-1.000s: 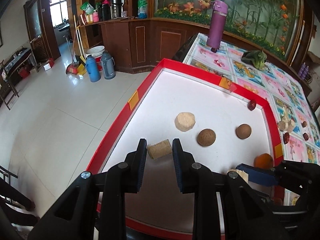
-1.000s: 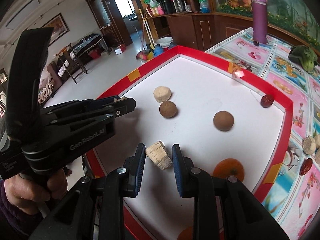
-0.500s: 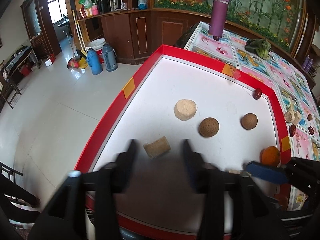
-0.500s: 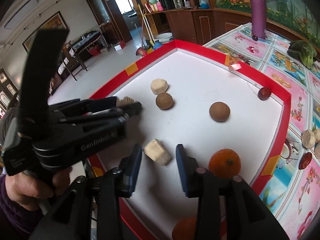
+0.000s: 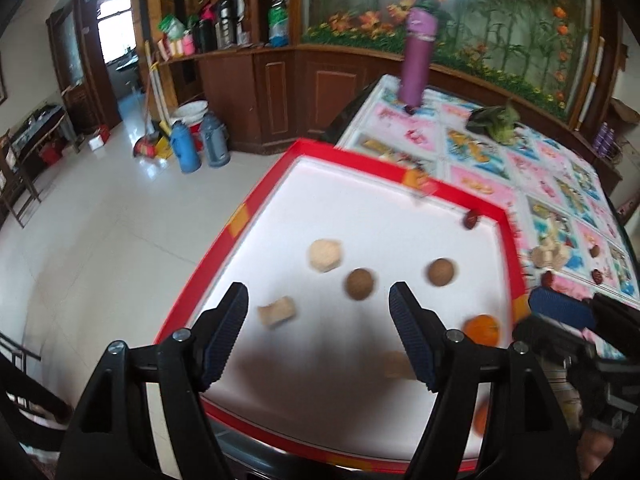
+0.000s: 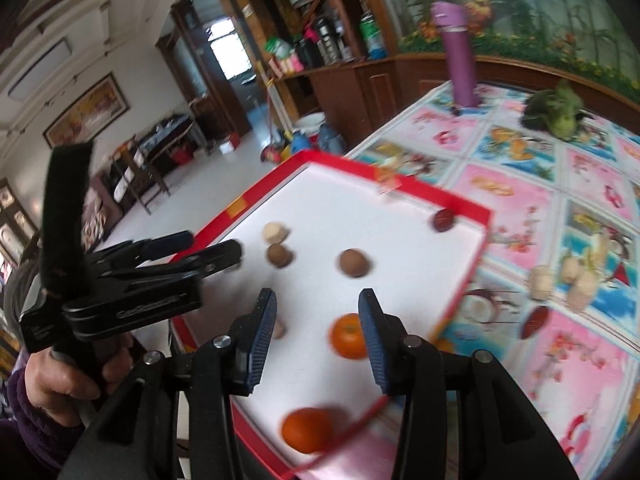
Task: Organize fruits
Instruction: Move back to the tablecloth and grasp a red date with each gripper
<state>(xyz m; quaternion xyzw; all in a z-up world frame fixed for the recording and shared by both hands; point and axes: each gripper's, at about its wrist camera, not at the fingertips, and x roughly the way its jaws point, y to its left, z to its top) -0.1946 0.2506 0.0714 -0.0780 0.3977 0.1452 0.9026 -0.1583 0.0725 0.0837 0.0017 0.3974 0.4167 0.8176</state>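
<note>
Both grippers have let go and lifted: the left gripper (image 5: 318, 336) and right gripper (image 6: 317, 330) gape empty above the tray (image 5: 236, 220). Eight or so pieces sit inside; several chunks (image 6: 560, 284) on the cloth (image 6: 560, 208) look left to bring in.

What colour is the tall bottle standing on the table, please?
Purple; the bottle shows best in the right wrist view.

We have spread both grippers wide and lifted them off the tray (image 5: 224, 236). The left gripper (image 5: 318, 336) has let go of its tan chunk (image 5: 277, 312), and the right gripper (image 6: 316, 332) has released its own piece (image 6: 279, 330), now lying by its left finger.
</note>
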